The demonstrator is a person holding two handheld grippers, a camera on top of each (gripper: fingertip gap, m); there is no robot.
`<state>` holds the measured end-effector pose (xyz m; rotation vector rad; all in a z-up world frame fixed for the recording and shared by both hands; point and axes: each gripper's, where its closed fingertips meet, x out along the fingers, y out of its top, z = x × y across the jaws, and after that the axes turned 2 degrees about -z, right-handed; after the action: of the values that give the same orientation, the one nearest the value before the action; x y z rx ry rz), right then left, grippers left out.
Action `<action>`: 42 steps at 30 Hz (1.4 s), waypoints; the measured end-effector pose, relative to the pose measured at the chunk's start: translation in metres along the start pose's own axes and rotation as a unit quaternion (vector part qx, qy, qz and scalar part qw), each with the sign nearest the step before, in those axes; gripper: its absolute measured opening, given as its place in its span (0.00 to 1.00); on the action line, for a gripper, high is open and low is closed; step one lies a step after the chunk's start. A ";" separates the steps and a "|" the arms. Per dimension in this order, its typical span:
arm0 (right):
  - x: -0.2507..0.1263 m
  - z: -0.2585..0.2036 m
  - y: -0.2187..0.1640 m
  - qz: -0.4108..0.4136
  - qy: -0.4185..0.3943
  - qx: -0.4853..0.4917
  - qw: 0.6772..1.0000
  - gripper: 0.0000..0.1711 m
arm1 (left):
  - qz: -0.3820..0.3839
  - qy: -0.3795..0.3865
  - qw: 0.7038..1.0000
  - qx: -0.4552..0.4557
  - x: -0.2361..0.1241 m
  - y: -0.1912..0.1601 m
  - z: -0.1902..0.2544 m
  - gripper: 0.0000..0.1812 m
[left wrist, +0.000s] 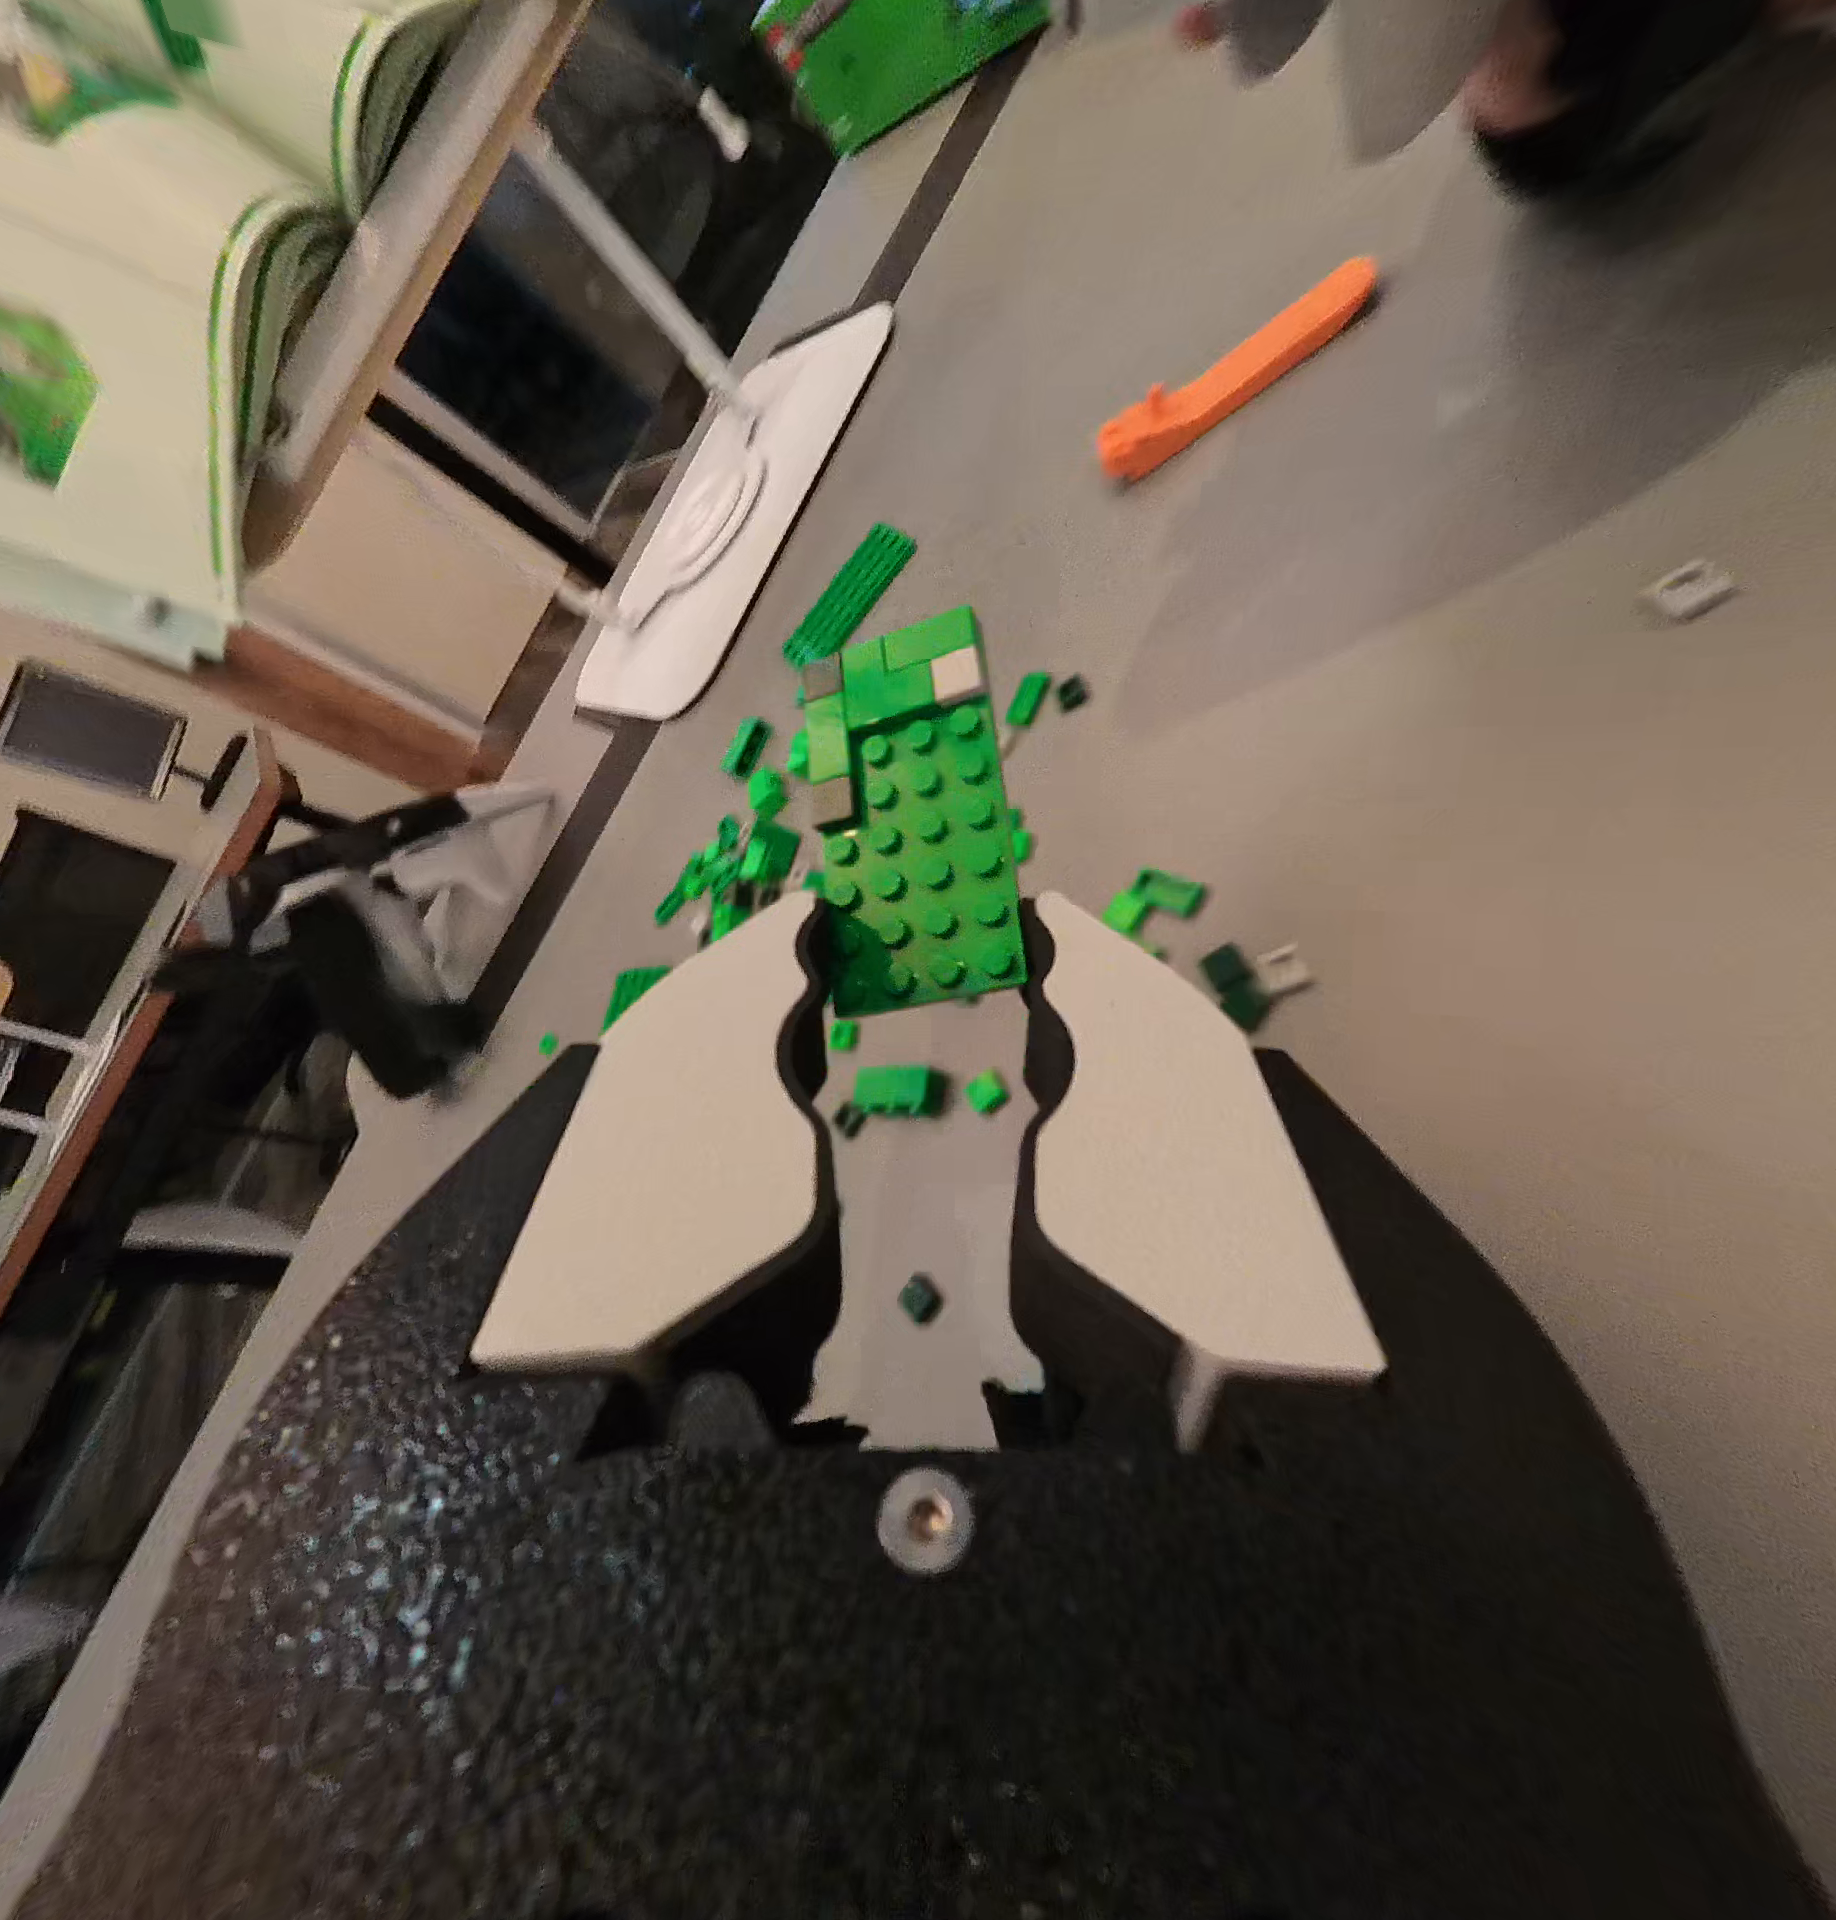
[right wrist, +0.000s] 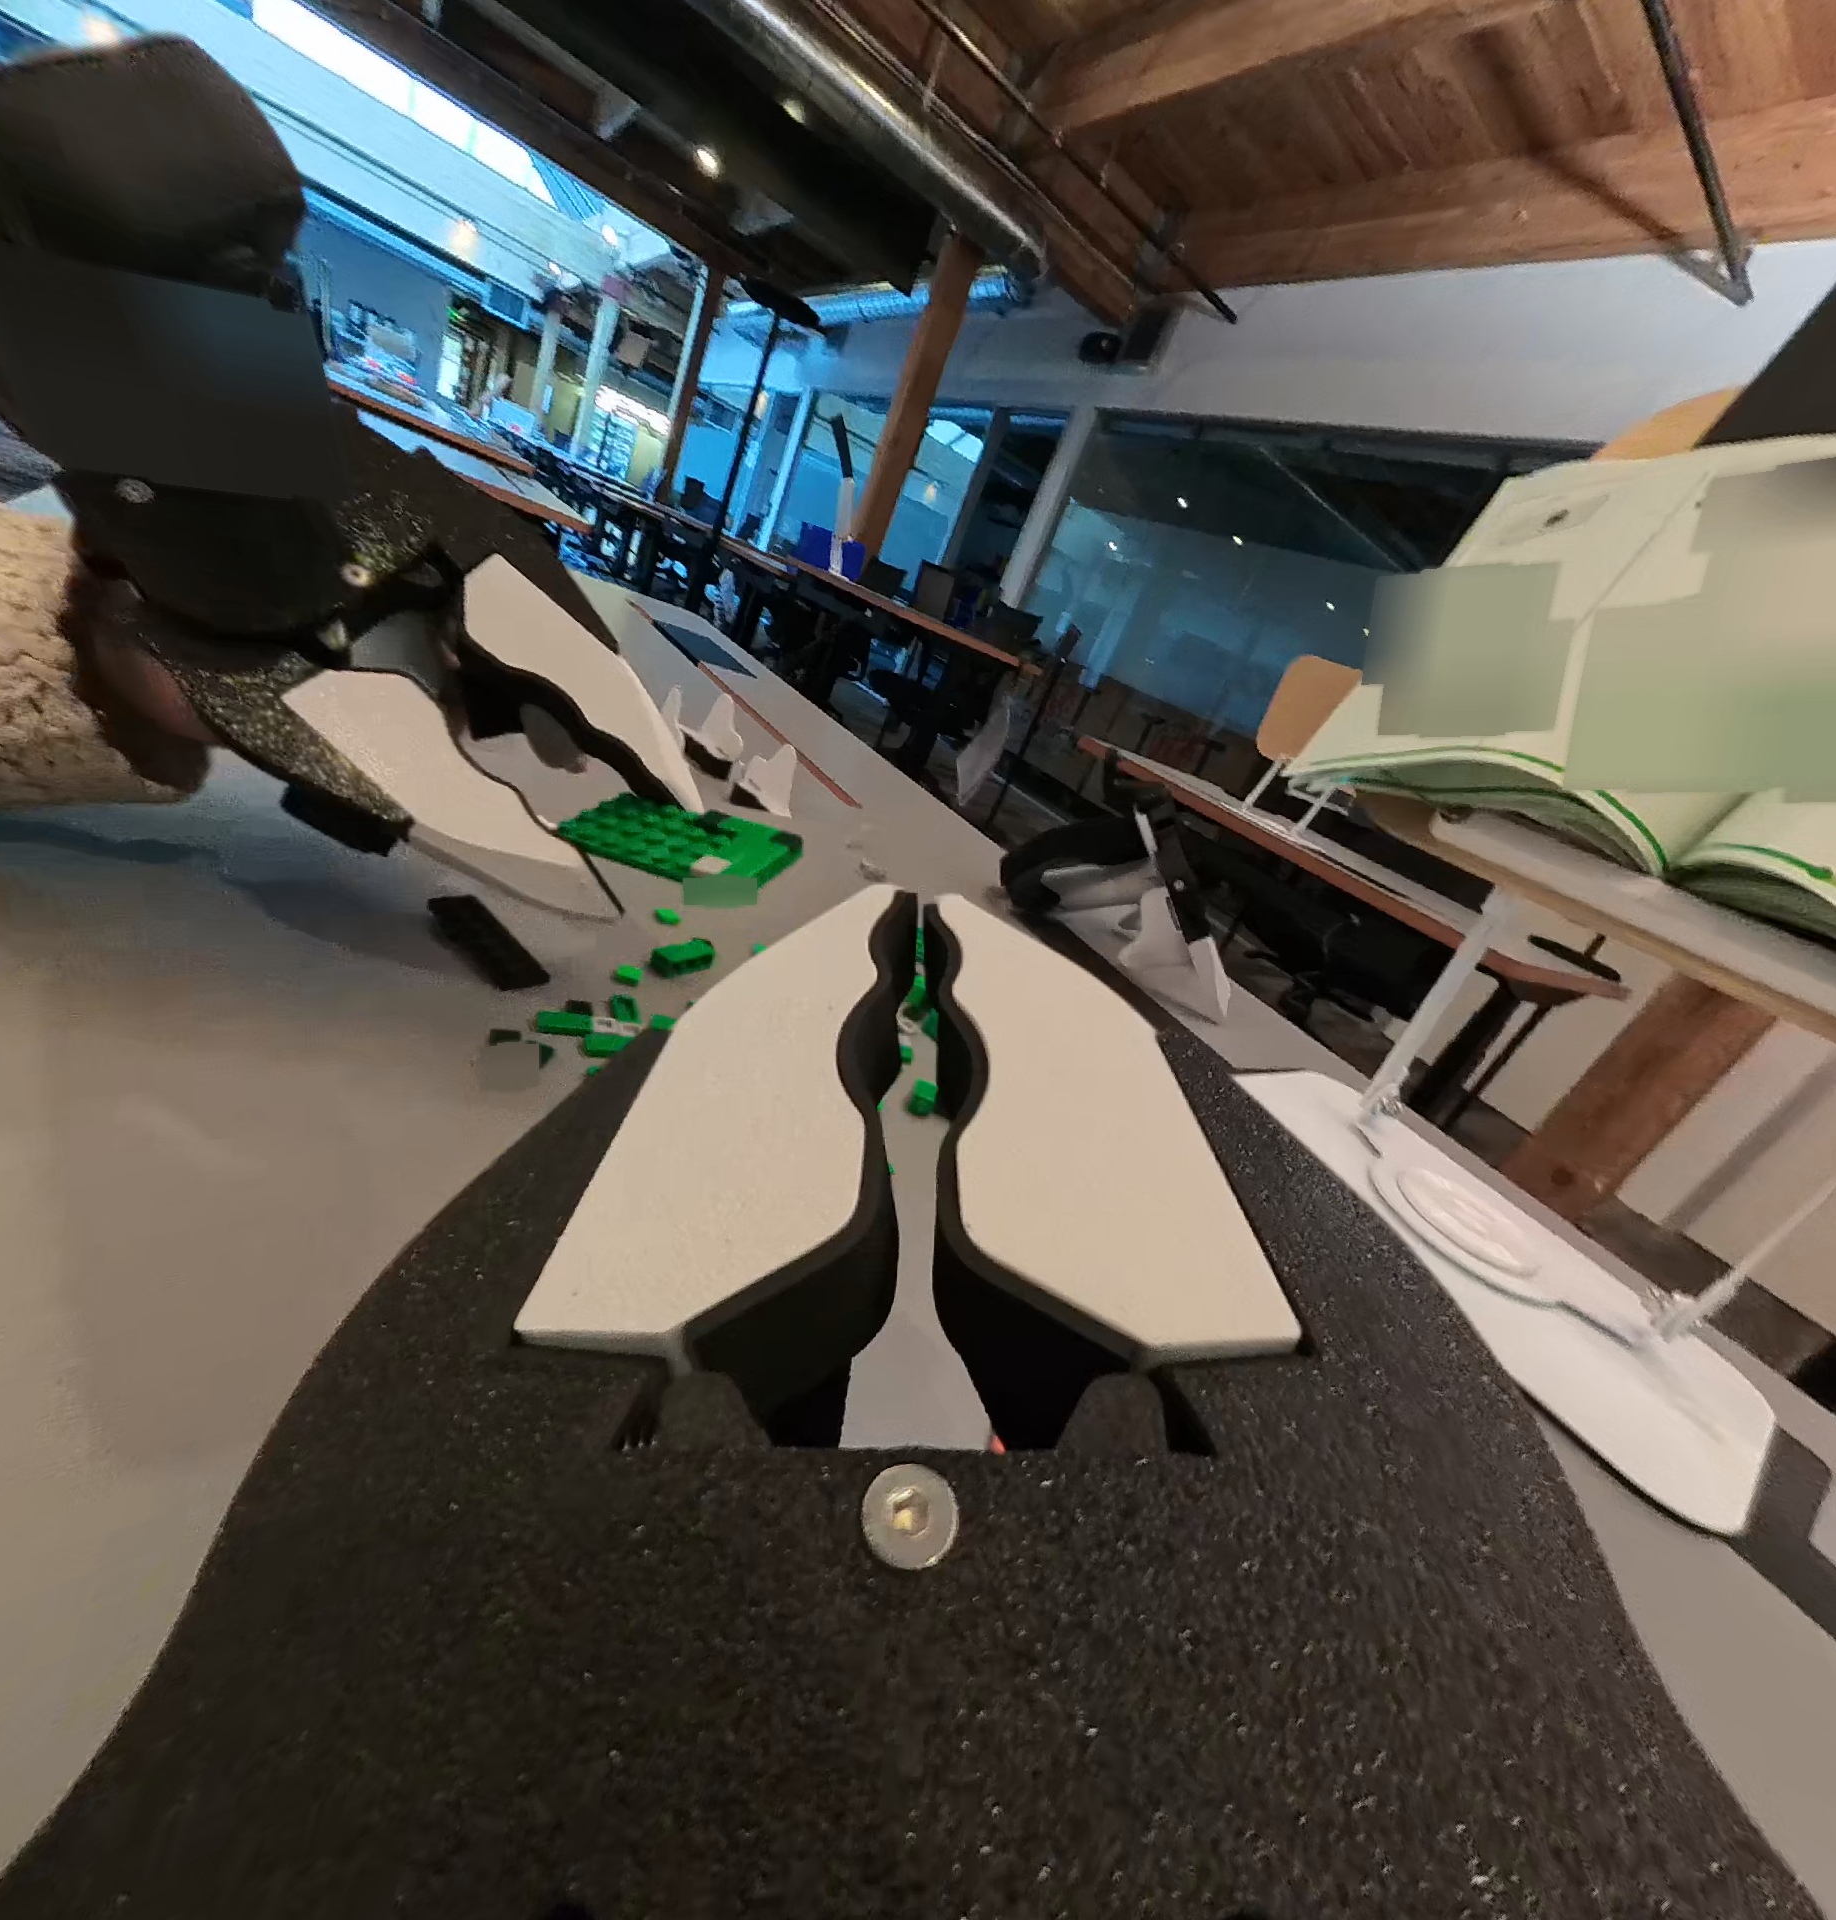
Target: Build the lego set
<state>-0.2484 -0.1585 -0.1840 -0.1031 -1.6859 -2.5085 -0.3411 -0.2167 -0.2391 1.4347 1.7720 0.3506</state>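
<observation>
The left gripper [left wrist: 929, 940] holds a green studded plate [left wrist: 924, 862] by its near end, its two fingers pinching the plate's long edges; the plate is tilted above the grey counter [left wrist: 1413, 935] and carries a few flat green, grey and white tiles at its far end; loose green bricks [left wrist: 748, 831] lie scattered on the counter below and around it; an orange prying tool [left wrist: 1241, 369] lies well apart, farther back; a green box [left wrist: 893, 62] sits at the counter's far edge, its contents out of sight. In the right wrist view, the right gripper [right wrist: 916, 904] has its fingers pressed almost together, with nothing visible between them; a black flat brick [right wrist: 488, 940] lies on the counter near the left gripper; an open booklet [right wrist: 1672, 831] rests on a white stand [right wrist: 1579, 1351] at the right; behind are long desks, glass walls and a wooden ceiling with pipes.
</observation>
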 end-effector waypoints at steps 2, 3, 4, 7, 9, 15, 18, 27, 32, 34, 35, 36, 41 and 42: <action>0.001 0.006 -0.005 -0.016 -0.013 0.016 1.000 0.02 | -0.020 0.009 1.000 -0.017 -0.002 -0.012 -0.009 0.19; 0.002 0.006 -0.008 -0.028 -0.004 0.027 0.999 0.02 | -0.026 0.012 0.999 -0.027 -0.004 -0.018 -0.014 0.19; 0.005 0.003 -0.012 -0.049 0.012 0.038 0.998 0.03 | -0.036 0.021 0.998 -0.039 -0.005 -0.024 -0.020 0.19; 0.015 -0.001 -0.028 -0.120 0.063 0.062 0.989 0.00 | -0.059 0.053 0.994 -0.079 -0.012 -0.041 -0.039 0.19; 0.025 0.000 -0.043 -0.191 0.097 0.094 0.972 0.00 | -0.064 0.080 0.989 -0.106 -0.018 -0.049 -0.052 0.19; 0.070 0.004 -0.066 -0.348 0.163 0.185 0.905 0.05 | -0.097 0.122 0.977 -0.146 -0.024 -0.074 -0.070 0.19; 0.092 -0.005 -0.071 -0.383 0.259 0.088 0.882 0.06 | -0.091 0.108 0.979 -0.149 -0.020 -0.074 -0.065 0.19; 0.051 0.000 -0.116 -0.580 0.406 -0.028 0.706 0.10 | -0.057 0.026 0.992 -0.113 -0.012 -0.052 -0.038 0.19; 0.051 -0.012 -0.116 -0.583 0.428 -0.001 0.690 0.12 | -0.029 -0.020 0.993 -0.110 -0.013 -0.037 -0.025 0.19; 0.051 -0.013 -0.117 -0.592 0.428 0.001 0.683 0.12 | -0.026 -0.033 0.993 -0.108 -0.012 -0.034 -0.020 0.19; 0.051 -0.013 -0.118 -0.597 0.429 -0.004 0.678 0.12 | -0.027 -0.038 0.993 -0.105 -0.012 -0.033 -0.018 0.19; 0.050 -0.013 -0.120 -0.602 0.430 -0.011 0.673 0.10 | -0.027 -0.043 0.993 -0.103 -0.011 -0.032 -0.016 0.19; 0.050 -0.018 -0.122 -0.600 0.436 -0.042 0.670 0.04 | -0.032 -0.064 0.993 -0.093 -0.010 -0.028 -0.008 0.19; 0.049 -0.019 -0.121 -0.596 0.438 -0.048 0.671 0.04 | -0.031 -0.071 0.993 -0.091 -0.010 -0.026 -0.005 0.19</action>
<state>-0.3132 -0.1341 -0.2963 2.4427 -1.1993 -2.3100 -0.3626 -0.2329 -0.2490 1.2428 1.6229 0.3590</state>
